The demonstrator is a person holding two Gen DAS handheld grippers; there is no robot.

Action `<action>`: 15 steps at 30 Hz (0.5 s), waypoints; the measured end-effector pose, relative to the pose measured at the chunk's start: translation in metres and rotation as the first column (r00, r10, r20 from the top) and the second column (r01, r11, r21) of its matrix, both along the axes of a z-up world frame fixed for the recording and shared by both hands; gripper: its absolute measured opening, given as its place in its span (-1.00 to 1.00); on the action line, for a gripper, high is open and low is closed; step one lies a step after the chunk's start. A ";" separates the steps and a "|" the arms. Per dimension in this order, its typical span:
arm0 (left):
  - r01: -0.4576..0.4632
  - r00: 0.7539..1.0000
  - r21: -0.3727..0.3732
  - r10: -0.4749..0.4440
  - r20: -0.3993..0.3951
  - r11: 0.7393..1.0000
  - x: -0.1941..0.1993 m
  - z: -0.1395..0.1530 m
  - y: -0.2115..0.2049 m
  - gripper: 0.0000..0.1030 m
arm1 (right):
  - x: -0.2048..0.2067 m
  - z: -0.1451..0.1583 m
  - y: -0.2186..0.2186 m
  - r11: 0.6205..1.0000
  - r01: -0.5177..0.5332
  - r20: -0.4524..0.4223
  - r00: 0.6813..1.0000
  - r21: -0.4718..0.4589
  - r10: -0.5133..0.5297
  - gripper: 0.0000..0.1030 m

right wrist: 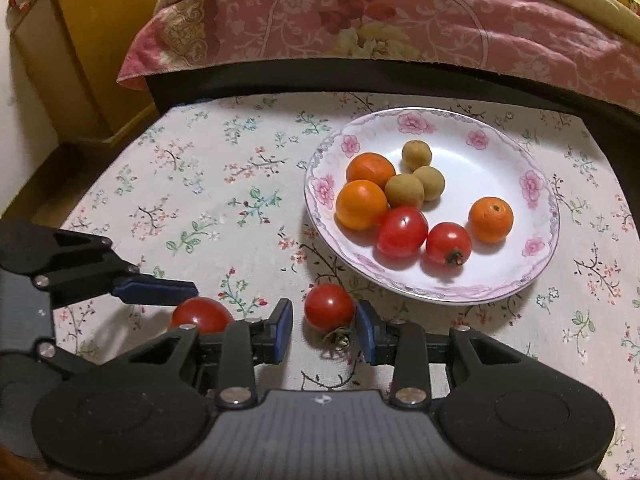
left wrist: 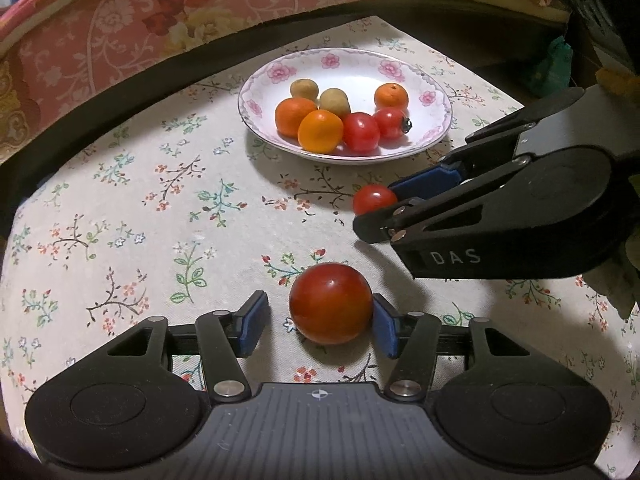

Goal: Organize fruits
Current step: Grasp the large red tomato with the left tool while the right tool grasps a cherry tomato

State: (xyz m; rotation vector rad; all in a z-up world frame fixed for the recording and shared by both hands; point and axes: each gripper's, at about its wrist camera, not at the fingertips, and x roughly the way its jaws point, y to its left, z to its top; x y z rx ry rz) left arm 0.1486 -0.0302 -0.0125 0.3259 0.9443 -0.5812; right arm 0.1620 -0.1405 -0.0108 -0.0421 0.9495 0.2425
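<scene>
Left wrist view shows us our left gripper [left wrist: 318, 322] low over the flowered tablecloth [left wrist: 120, 220], its jaws partly open around a big red tomato [left wrist: 331, 303]. The right pad touches the tomato's side, while the left pad stands clear of it, so we have no grip on it; the tomato rests on the cloth. Our right gripper [left wrist: 378, 204] comes in from the right, its two fingers on either side of a smaller tomato [left wrist: 374, 198] just short of the plate.

In the right wrist view that small tomato [right wrist: 329, 307] sits on the cloth between our blue pads, stem toward us. The right pad touches it and a gap shows on the left, so we see the jaws narrow but not clamped.

Beyond lies a white plate [right wrist: 536, 184] with pink flowers on its rim, holding three oranges, two tomatoes and three small tan fruits
</scene>
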 end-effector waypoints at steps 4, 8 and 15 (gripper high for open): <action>0.013 1.000 -0.006 -0.013 0.011 1.000 -0.002 0.002 -0.003 -0.02 | 0.000 0.001 -0.003 1.000 0.009 -0.017 1.000 -0.004 -0.009 -0.48; 0.008 1.000 -0.002 -0.008 0.019 1.000 -0.003 0.002 -0.003 -0.03 | -0.001 0.004 -0.007 1.000 0.023 -0.022 0.999 -0.005 -0.023 -0.49; 0.006 1.000 0.003 -0.006 0.015 1.000 -0.004 0.002 -0.004 -0.03 | -0.011 0.009 -0.011 1.000 0.013 -0.031 0.999 -0.003 -0.013 -0.49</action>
